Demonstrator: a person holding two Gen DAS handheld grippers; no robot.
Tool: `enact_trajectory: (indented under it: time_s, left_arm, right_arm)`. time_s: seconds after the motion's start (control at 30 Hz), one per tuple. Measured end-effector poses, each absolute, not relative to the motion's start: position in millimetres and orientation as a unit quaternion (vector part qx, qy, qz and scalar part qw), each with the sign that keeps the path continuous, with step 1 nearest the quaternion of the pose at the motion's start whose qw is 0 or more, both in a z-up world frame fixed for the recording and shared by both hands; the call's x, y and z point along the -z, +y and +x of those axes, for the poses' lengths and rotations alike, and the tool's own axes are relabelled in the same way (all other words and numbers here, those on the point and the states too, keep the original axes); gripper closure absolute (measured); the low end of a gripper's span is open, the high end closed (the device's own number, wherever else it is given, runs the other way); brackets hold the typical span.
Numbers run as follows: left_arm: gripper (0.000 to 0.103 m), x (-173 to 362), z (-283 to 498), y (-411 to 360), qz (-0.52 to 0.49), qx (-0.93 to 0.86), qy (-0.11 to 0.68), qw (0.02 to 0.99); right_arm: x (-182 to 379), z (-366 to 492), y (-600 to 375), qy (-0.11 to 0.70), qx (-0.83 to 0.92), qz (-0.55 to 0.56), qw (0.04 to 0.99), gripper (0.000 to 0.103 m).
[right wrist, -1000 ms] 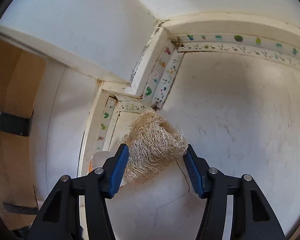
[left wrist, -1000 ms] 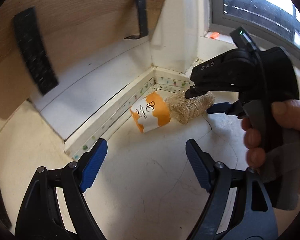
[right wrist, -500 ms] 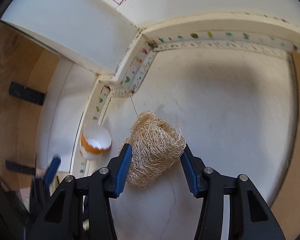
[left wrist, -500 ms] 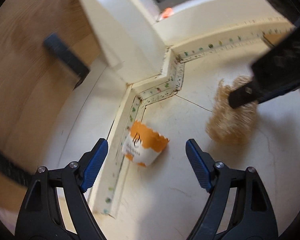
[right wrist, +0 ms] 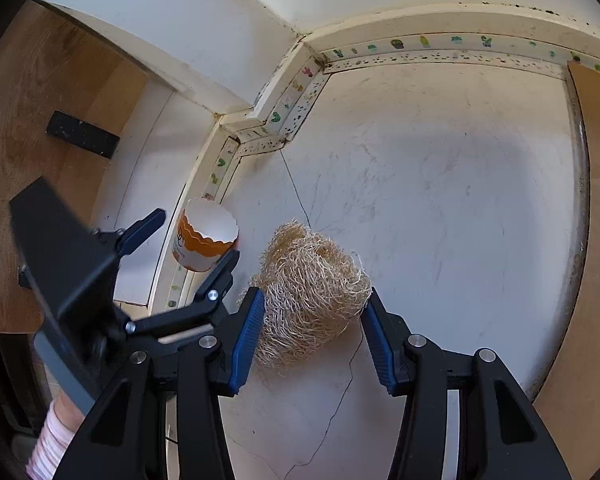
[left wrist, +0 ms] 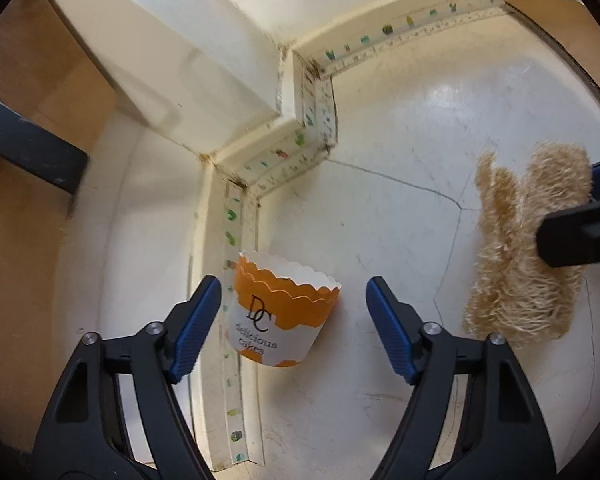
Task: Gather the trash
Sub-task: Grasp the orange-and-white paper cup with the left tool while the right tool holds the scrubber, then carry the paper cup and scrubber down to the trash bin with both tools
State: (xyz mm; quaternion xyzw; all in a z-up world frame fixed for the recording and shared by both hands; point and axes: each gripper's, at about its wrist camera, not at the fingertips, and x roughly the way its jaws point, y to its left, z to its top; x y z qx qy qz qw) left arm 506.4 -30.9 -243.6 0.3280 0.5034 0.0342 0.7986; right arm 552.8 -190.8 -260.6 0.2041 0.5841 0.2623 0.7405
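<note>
**Cup and loofah framed, one for each gripper**

Cup first: the orange-and-white paper cake cup (left wrist: 286, 312) sits upright on the white floor (left wrist: 400, 168), hard by the taped skirting strip (left wrist: 232, 240), and the left gripper (left wrist: 294, 324) has it right in the gap. Jaws spread wide, blue pads on either side, left pad close by the cup wall, right pad well clear of it. No contact that I can see. The cup lies dead ahead of the tool, mouth up and tilted slightly away, printed side facing the camera. From the right wrist view its inside shows plain white paper and nothing in it.

Over to the other side: the right gripper (right wrist: 312, 324) straddles the straw-coloured loofah scrubber (right wrist: 312, 280). Its left pad looks to be brushing the fibres, the right pad sitting just at the frayed edge. Jaws are parted and not squeezing it, as far as the view shows. The scrubber's long axis runs away from the tool, toward the corner of the skirting, so the pads face its long sides.

Each piece of rubbish is nearer its own gripper, and the two tools sit close together, the left one's finger near the cup in the right view. My read: closing is what comes next on both, and the thin cup wall will crumple if pinched hard. No bin or bag shows in either view
</note>
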Motion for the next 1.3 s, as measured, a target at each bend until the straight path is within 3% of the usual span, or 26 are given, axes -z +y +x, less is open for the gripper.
enact_trajectory:
  time_s: [0.33, 0.7, 0.83, 1.3]
  left_arm:
    - [0.042, 251, 519, -22, 0.326, -0.039, 0.526, 0.785]
    - [0.042, 259, 525, -20, 0.342, -0.057, 0.528, 0.775]
    - [0.047, 261, 528, -22, 0.351, -0.069, 0.533, 0.767]
    - [0.05, 256, 536, -19, 0.324, -0.083, 0.554, 0.762]
  right_arm:
    - [253, 544, -200, 0.574, -0.259, 0.206, 0.75, 0.054]
    - [244, 522, -213, 0.568, -0.247, 0.202, 0.759, 0.054]
    - [241, 515, -214, 0.567, -0.246, 0.203, 0.76, 0.054]
    - [240, 491, -217, 0.564, -0.247, 0.203, 0.761, 0.054]
